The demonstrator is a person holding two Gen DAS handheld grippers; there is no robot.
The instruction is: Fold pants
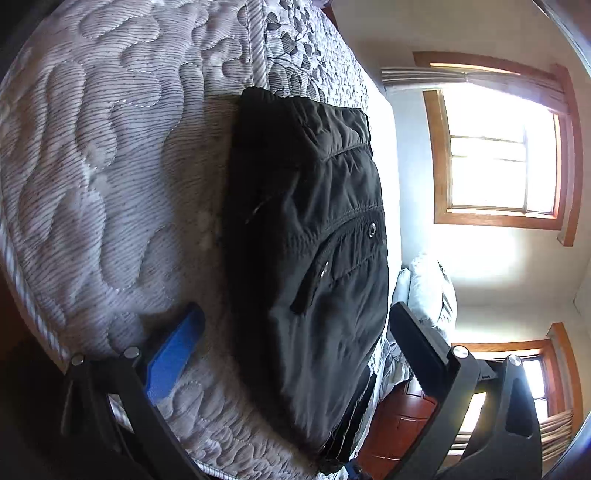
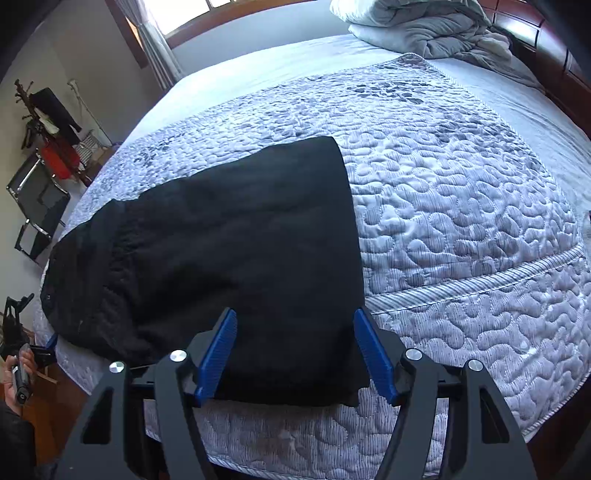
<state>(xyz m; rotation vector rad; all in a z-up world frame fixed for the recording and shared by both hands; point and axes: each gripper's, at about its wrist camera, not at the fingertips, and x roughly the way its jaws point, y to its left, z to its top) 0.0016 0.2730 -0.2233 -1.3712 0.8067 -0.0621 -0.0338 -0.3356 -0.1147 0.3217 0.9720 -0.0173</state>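
Note:
The black pants lie folded into a compact stack on the quilted grey bedspread. In the left wrist view the waistband and a zip pocket face up. My left gripper is open, its blue-padded fingers spread on either side of the stack's near end, holding nothing. In the right wrist view the pants show as a dark rectangle on the bedspread. My right gripper is open, its blue pads straddling the near edge of the stack without gripping it.
A heap of grey bedding and pillows lies at the head of the bed by the wooden headboard. A chair and clothes rack stand left of the bed. Windows line the wall.

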